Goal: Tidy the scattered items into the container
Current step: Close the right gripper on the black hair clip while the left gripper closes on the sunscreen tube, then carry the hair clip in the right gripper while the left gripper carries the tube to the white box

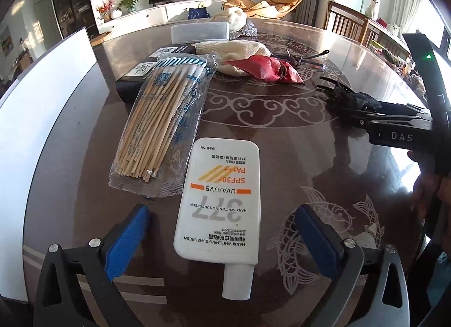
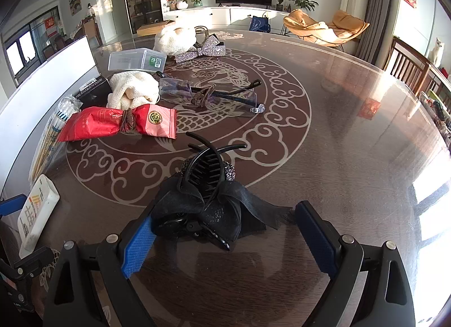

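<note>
White sunscreen tube [image 1: 220, 203], orange stripes

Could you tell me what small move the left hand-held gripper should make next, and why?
Probably ease forward a little and close. The left hand-held gripper is open, its blue pads on either side of the lower part of the white sunscreen tube, which lies flat on the table, cap toward the camera. The bag of cotton swabs lies close on the left, so keep the move straight.

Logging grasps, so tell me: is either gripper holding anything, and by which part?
Nothing is held. The left gripper is open around the sunscreen tube; the right gripper is open around the black hair clip.
</note>
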